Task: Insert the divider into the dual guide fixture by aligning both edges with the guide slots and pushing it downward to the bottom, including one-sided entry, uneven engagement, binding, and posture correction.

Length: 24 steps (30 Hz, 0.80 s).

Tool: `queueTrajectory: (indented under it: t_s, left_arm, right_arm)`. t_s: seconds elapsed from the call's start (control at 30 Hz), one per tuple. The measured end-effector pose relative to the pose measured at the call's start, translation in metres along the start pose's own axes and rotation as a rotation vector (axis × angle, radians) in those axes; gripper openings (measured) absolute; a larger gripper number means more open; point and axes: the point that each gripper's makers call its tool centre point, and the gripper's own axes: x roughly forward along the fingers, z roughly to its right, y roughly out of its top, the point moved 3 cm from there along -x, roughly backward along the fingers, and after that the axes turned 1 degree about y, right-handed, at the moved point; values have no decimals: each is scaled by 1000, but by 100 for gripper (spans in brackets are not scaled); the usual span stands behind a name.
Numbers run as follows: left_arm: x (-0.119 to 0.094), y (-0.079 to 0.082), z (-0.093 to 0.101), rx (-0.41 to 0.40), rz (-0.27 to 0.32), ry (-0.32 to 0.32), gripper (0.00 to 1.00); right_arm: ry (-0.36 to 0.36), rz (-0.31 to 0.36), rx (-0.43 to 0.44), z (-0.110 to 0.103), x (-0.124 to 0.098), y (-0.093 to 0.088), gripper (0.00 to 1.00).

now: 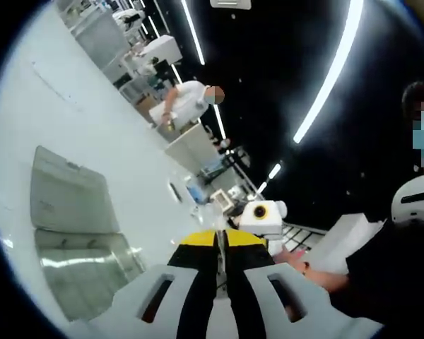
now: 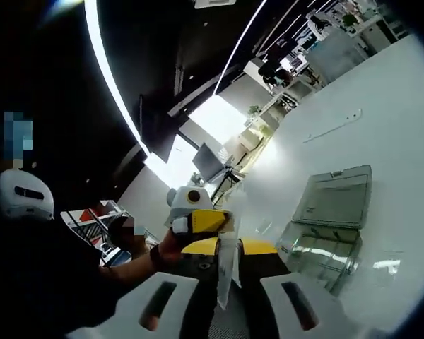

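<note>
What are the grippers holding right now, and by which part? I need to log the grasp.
Both the left gripper and the right gripper pinch a thin clear divider by opposite edges.

White desk (image 1: pixel 92 155) fills left of the left gripper view, right of the right gripper view. Long ceiling light strips (image 1: pixel 332 74) on dark ceiling, upper frame. Person in white top (image 1: pixel 187 99) bent over a far bench, upper centre of the left gripper view. Monitor (image 2: pixel 208 162) near bright window, centre of the right gripper view
</note>
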Motion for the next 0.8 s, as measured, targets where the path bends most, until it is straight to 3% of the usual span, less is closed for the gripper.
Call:
queueTrajectory:
  t_s: [0.2, 0.37, 0.57, 0.63, 0.8]
  left_arm:
    - [0, 1, -1, -1, 13, -1, 3]
    - [0, 0, -1, 7, 6, 2, 4]
    - [-1, 1, -9, 67, 25, 60, 13]
    - [-2, 2, -11, 71, 30, 76, 16]
    - [-5, 5, -14, 91, 39, 100, 19]
  right_arm:
    - [47, 43, 79, -2, -2, 3, 1]
    - [36, 39, 101, -2, -2, 1, 0]
    - [-31, 42, 74, 3, -2, 3, 0]
    - [-92, 53, 60, 11, -3, 5, 0]
    - [-114, 45, 52, 13, -2, 5, 0]
